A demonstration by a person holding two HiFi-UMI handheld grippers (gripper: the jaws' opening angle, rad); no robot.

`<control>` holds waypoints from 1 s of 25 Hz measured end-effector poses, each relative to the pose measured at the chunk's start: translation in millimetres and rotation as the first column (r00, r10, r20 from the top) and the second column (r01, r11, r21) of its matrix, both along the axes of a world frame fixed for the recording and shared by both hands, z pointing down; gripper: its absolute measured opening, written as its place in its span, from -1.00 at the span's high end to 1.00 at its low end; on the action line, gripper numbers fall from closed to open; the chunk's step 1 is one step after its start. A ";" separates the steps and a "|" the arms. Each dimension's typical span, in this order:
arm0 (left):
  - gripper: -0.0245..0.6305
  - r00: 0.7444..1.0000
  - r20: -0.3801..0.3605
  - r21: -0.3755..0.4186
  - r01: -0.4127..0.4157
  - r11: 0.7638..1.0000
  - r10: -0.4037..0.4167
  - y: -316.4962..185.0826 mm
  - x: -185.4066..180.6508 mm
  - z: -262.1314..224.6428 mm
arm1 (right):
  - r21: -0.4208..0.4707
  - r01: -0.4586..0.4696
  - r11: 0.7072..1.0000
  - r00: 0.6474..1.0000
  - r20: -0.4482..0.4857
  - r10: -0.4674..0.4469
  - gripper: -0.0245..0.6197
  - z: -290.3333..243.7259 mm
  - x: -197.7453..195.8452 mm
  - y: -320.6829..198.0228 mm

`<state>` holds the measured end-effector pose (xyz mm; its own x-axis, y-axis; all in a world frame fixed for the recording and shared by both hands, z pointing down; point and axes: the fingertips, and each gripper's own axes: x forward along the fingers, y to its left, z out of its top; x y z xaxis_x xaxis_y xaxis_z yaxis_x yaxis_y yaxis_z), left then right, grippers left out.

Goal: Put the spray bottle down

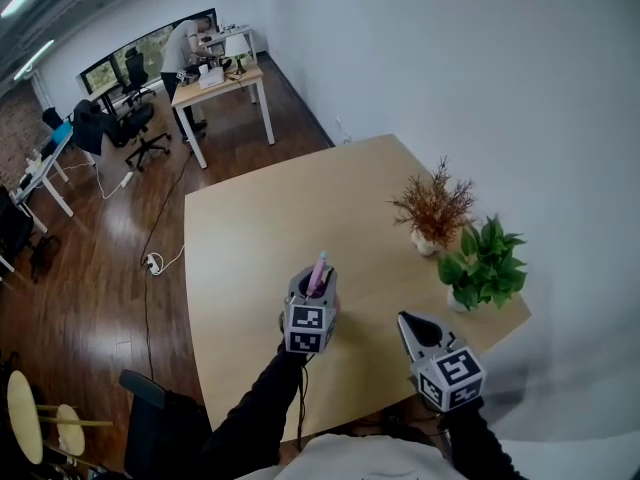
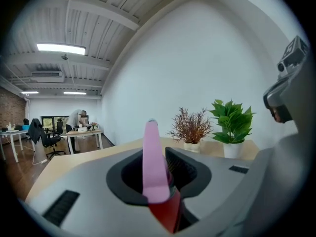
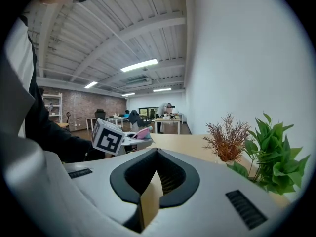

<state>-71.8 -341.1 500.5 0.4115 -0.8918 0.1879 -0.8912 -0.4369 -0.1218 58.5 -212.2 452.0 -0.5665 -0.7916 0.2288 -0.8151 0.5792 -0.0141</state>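
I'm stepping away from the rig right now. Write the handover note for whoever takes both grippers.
Left gripper: shut on the pink spray bottle, held over the table.
Right gripper: empty, jaws a narrow gap apart, beside the left one near the table's front edge.
The dried plant and green plant stand in pots at the table's right side.
Done: nothing yet; the bottle is not set down.
Left: lower it onto bare tabletop away from the plants, then open the left jaws.
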 end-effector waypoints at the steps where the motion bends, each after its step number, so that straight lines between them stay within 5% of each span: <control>1: 0.62 1.000 0.002 0.004 0.004 1.000 -0.004 -6.0 2.0 4.3 | -0.003 -0.009 1.000 1.000 -0.002 0.009 1.00 1.4 3.6 0.4; 22: 0.59 0.999 0.033 0.006 0.020 1.000 -0.020 -46.7 35.0 49.8 | -0.034 -0.082 0.996 0.996 -0.032 0.081 1.00 17.9 48.1 4.5; 25: 0.25 1.000 0.011 -0.017 -0.020 1.000 0.020 -41.3 40.4 50.3 | -0.033 -0.072 0.997 0.997 -0.027 0.071 0.99 16.7 45.5 3.8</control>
<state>-31.4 -382.3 550.8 0.4270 -0.8800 0.2078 -0.8809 -0.4567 -0.1239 104.0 -208.4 468.7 -0.5020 -0.8217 0.2698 -0.8549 0.5186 -0.0113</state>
